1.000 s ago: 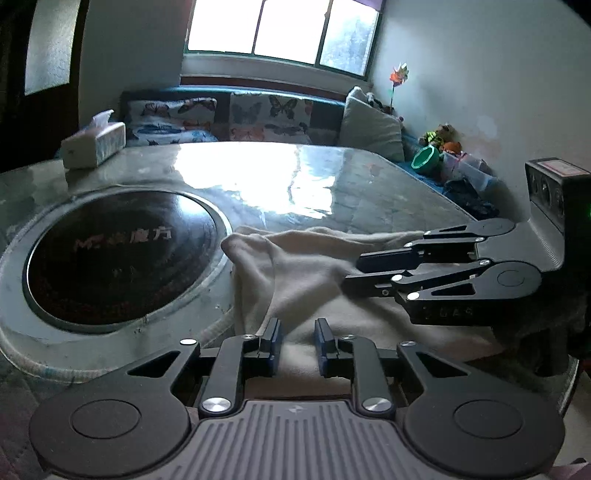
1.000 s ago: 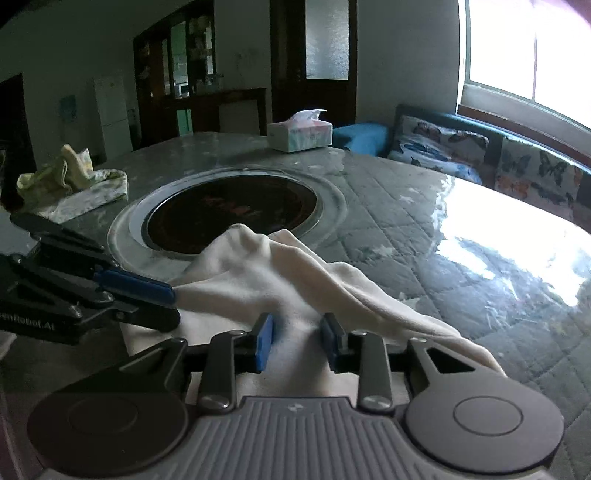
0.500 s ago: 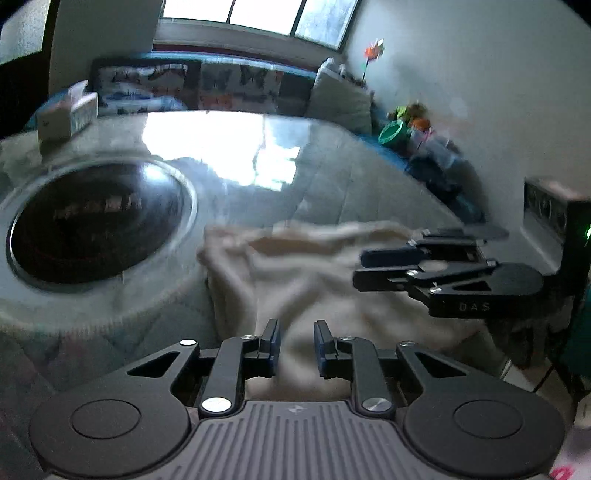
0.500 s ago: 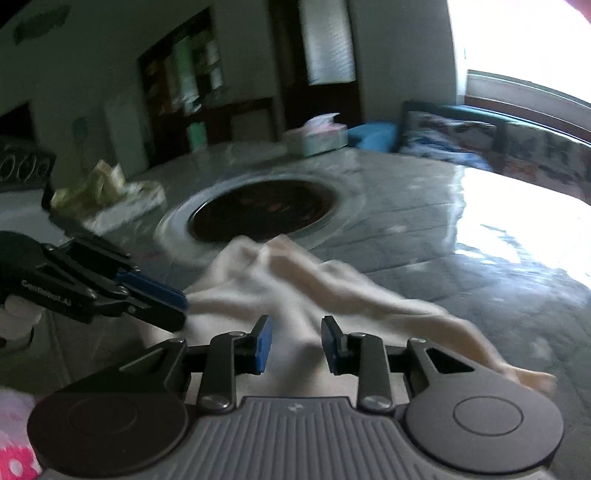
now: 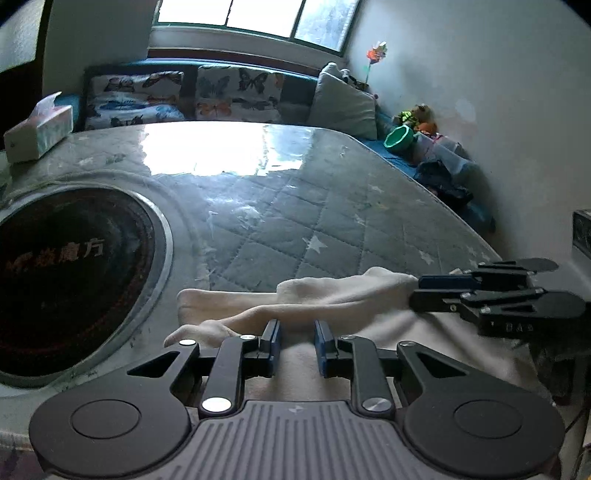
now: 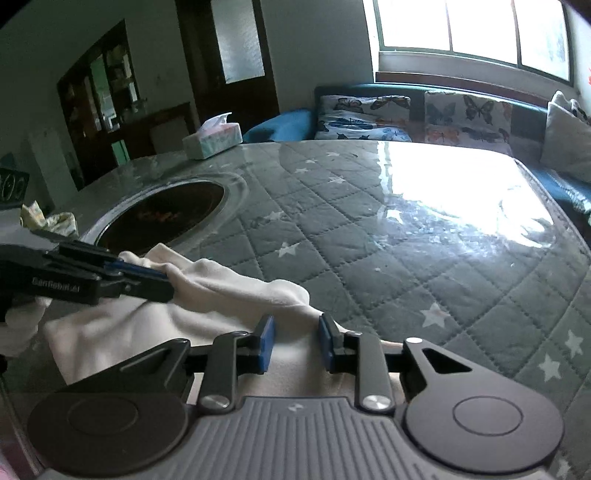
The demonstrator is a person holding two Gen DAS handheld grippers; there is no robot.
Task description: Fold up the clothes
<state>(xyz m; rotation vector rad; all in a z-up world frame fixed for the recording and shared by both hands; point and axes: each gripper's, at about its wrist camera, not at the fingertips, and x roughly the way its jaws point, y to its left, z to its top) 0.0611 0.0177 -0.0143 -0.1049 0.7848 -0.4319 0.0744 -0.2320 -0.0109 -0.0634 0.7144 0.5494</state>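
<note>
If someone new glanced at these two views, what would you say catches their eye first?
Probably the cream garment bunched at the near edge of the quilted, star-patterned table, with both grippers at it. The left gripper and right gripper each show a gap between the fingers with cloth there. Next, the dark round inset in the table to the left and the window glare on its far half.

Daylight from the window [image 5: 255,18] blows out; strong glare on the bench [image 6: 443,192] top. Rest of room dim, esp. doorway side. Fisheye bends edges, black corners. Both pics sharp.
</note>
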